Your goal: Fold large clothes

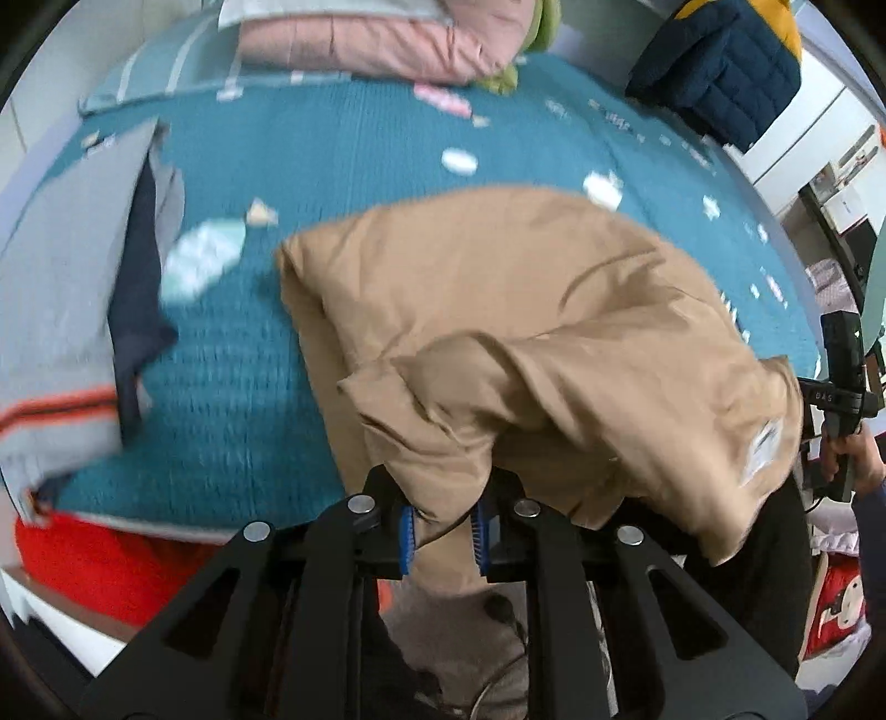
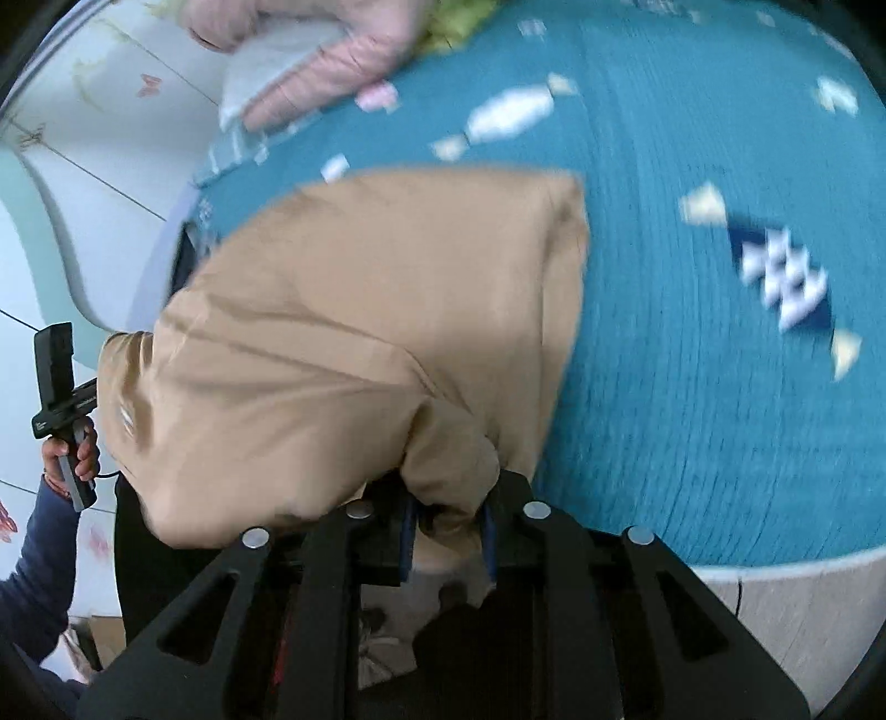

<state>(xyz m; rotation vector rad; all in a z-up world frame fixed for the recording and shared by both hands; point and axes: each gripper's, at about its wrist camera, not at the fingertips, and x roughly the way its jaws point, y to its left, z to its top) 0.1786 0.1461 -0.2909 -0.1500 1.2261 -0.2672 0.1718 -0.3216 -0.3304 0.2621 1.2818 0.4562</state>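
Note:
A large tan garment [image 1: 498, 310] hangs in folds between my two grippers over a teal bedspread [image 1: 310, 166]. My left gripper [image 1: 443, 534] is shut on a bunched edge of it near the bed's front edge. In the right wrist view the same tan garment [image 2: 360, 310] fills the middle, and my right gripper [image 2: 447, 529] is shut on another bunched edge. The right gripper's body and the hand holding it show at the far right of the left view [image 1: 841, 387]; the left one's show at the far left of the right view [image 2: 61, 382].
A grey garment with an orange stripe [image 1: 61, 310] lies at the left of the bed. Pink bedding [image 1: 376, 39] is piled at the head. A navy and yellow jacket [image 1: 720, 66] hangs at the back right. Wood floor [image 2: 803, 620] shows beside the bed.

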